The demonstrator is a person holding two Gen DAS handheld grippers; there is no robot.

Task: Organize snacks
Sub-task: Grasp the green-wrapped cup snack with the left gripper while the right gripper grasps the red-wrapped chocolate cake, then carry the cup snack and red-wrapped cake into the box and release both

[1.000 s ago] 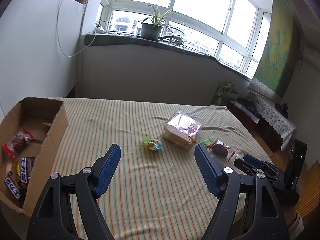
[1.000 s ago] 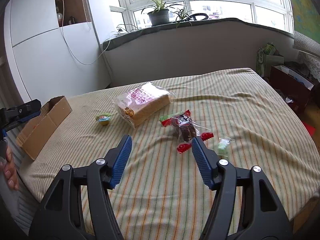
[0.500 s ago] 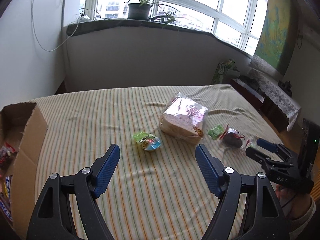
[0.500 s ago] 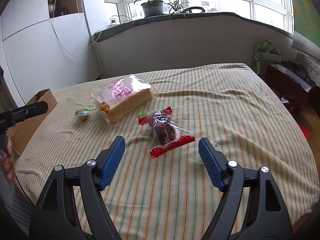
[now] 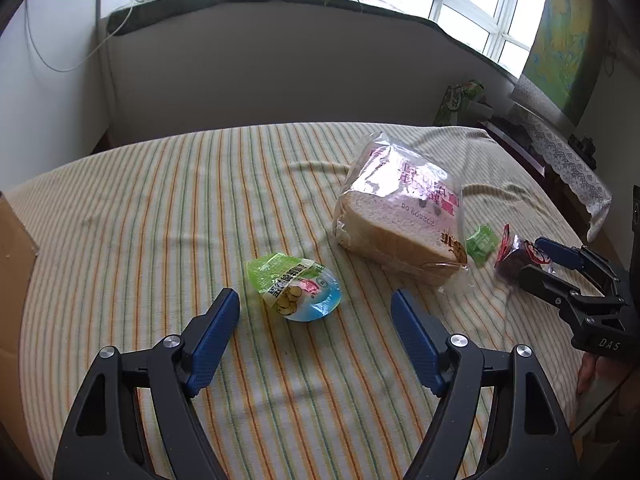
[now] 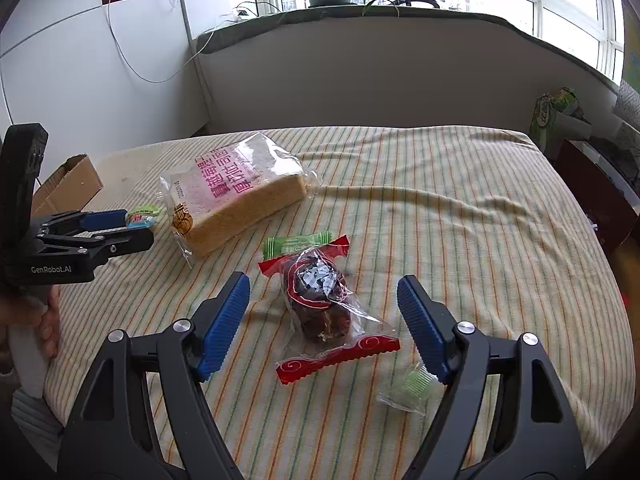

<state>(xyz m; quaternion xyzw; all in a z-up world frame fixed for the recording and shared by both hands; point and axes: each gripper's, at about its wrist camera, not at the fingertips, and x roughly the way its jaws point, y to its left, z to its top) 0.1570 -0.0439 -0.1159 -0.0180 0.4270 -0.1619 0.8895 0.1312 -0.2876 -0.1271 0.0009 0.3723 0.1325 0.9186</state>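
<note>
A green-lidded jelly cup (image 5: 296,292) lies on the striped cloth just ahead of my left gripper (image 5: 314,298), which is open and tilted down, its blue pads to either side of the cup and short of it. My right gripper (image 6: 323,281) is open too. A dark cake in a clear, red-edged wrapper (image 6: 320,300) lies between its pads, untouched. A bagged loaf of sliced bread (image 6: 236,196) rests behind, with a green candy (image 6: 298,242) beside the cake. A small clear green packet (image 6: 410,386) sits under the right finger.
The cardboard box (image 6: 68,184) stands at the table's left end, and only its corner (image 5: 12,240) shows in the left wrist view. The striped tablecloth (image 5: 160,200) has bare room behind the cup. Wall, windowsill and plant lie beyond. A hand holds each gripper.
My left gripper came forward and down to the jelly cup; the box slid out to the left. My right gripper opened wider and closed in over the red-edged cake.
</note>
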